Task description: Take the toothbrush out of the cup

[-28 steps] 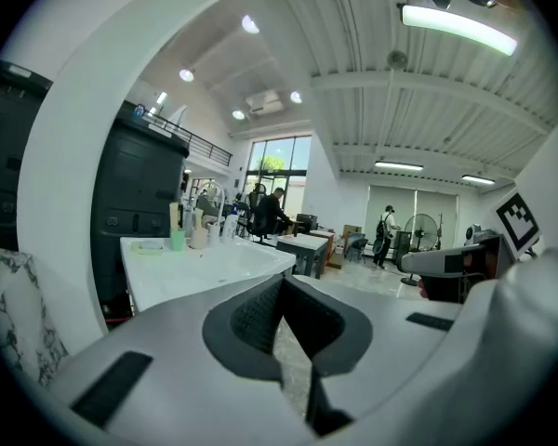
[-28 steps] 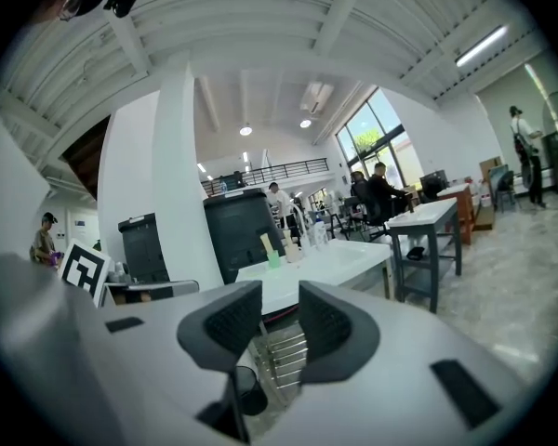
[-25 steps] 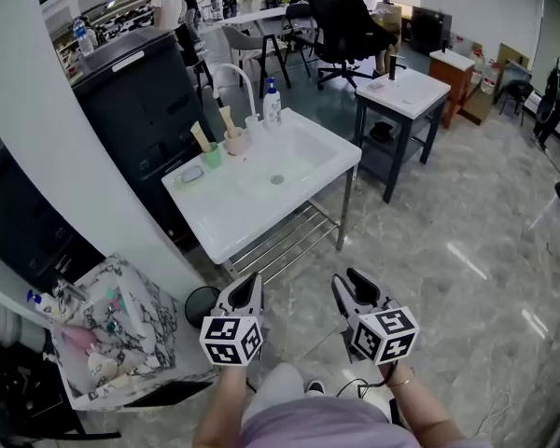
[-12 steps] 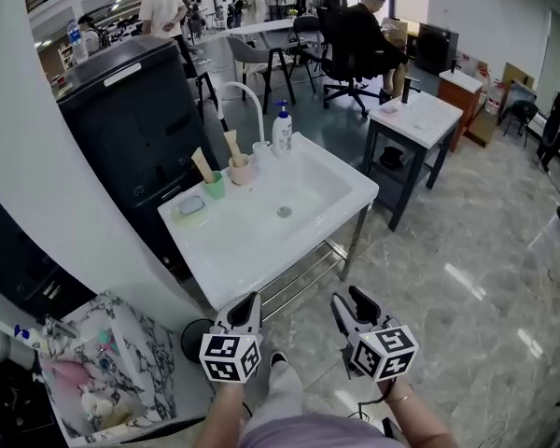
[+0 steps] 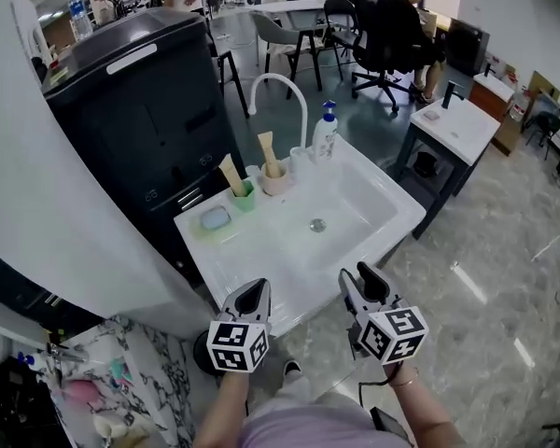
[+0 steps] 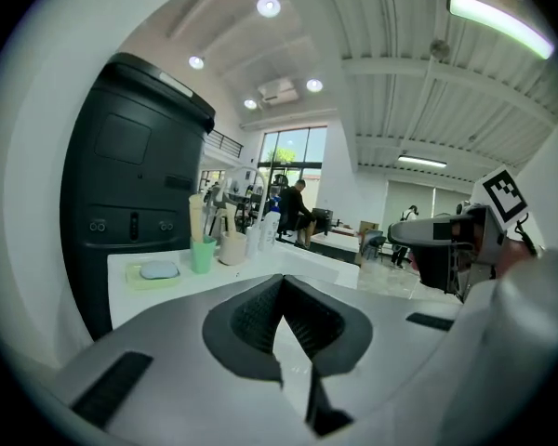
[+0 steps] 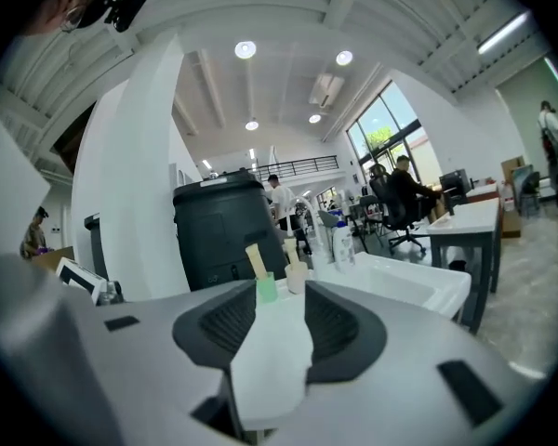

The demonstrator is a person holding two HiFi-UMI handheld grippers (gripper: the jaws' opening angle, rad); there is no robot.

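A green cup (image 5: 244, 197) stands at the back left of the white sink (image 5: 261, 259) and holds an upright beige toothbrush (image 5: 231, 175). Beside it, a pale pink cup (image 5: 275, 180) holds another beige brush (image 5: 266, 153). Both grippers hover at the sink's front edge, well short of the cups. My left gripper (image 5: 252, 299) is shut and empty, its tips meeting in the left gripper view (image 6: 281, 282). My right gripper (image 5: 364, 283) is open with nothing between its jaws (image 7: 272, 291). The green cup (image 7: 266, 288) shows just beyond the right jaws' gap.
A white curved faucet (image 5: 278, 91) and a soap pump bottle (image 5: 325, 133) stand at the sink's back. A blue soap on a green dish (image 5: 215, 218) lies left. A black cabinet (image 5: 140, 91) stands behind, and a second washstand (image 5: 453, 119) is to the right.
Both grippers have moved forward together to the sink's front edge, and the sink and cups now sit closer and more central in the head view.
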